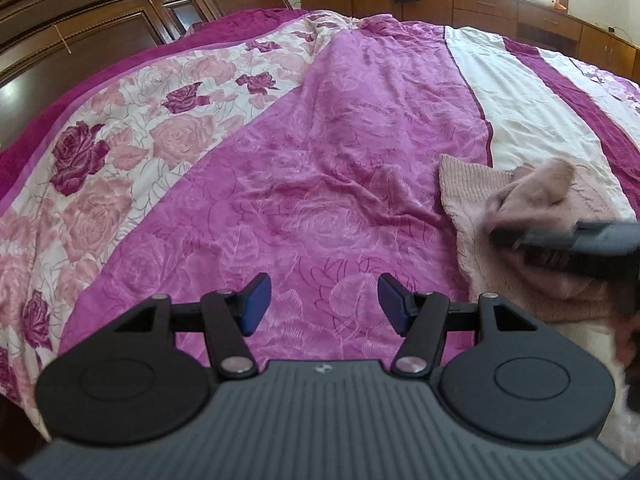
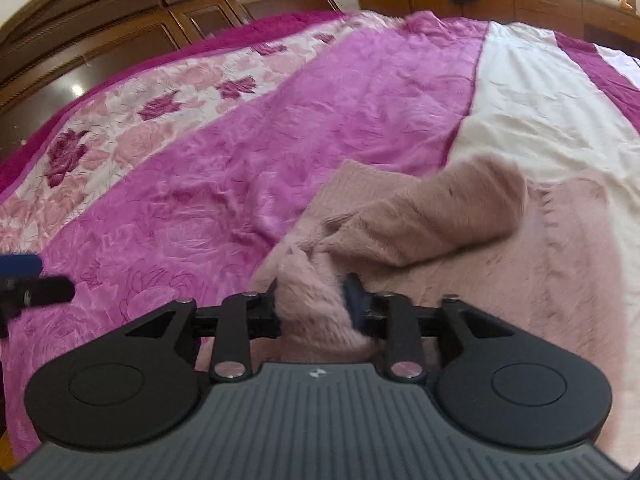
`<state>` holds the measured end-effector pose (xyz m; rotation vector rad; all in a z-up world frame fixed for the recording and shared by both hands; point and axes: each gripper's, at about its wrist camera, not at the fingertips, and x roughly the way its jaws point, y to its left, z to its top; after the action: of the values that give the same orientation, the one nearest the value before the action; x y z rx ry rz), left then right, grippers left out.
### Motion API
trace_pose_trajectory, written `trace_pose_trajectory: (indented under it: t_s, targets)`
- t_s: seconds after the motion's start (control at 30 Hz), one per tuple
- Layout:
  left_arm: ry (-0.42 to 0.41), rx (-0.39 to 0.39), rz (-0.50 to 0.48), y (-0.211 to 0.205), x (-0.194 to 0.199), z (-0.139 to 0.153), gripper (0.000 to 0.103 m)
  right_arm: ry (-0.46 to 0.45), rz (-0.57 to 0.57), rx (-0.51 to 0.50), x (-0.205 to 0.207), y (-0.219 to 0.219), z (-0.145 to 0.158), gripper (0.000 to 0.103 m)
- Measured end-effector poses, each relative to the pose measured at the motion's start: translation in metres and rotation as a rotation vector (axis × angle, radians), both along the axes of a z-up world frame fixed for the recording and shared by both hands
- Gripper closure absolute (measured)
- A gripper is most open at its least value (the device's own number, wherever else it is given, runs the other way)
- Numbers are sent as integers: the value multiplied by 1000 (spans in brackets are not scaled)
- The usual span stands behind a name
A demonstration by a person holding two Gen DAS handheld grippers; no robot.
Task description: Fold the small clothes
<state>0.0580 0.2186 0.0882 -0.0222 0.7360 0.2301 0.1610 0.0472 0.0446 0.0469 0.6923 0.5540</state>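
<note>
Closest to the right wrist camera, the right gripper [image 2: 314,300] pinches a bunched fold of the pink sweater [image 2: 460,240], lifting it off the rest, which lies spread on the bedspread [image 2: 240,140] where the purple band meets the white one. Just beside it, the left gripper [image 1: 324,304] hangs above the bedspread, fingers spread wide and holding nothing.
</note>
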Motion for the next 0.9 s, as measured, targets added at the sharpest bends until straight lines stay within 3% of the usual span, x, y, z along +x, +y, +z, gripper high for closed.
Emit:
trace_pose_trajectory:
  t_s: [0.03, 0.1, 0.33, 0.6, 0.9]
  targets:
    - [-6, -5, -6, 0, 2, 1, 42, -17, 3, 14, -5, 0, -2, 48]
    - [-20, -19, -27, -3, 7, 3, 42, -24, 16, 34, -15, -2, -1, 43]
    - [-61, -71, -160, -34, 39, 9, 42, -25, -17, 162, -55, -58, 23, 42]
    - [-54, -105, -302, -81, 89, -2, 42, -75, -198, 187, -71, -135, 38, 38]
    - [-15, -91, -371, -114, 143, -31, 42, -20, -403, 257, -59, -189, 12, 34]
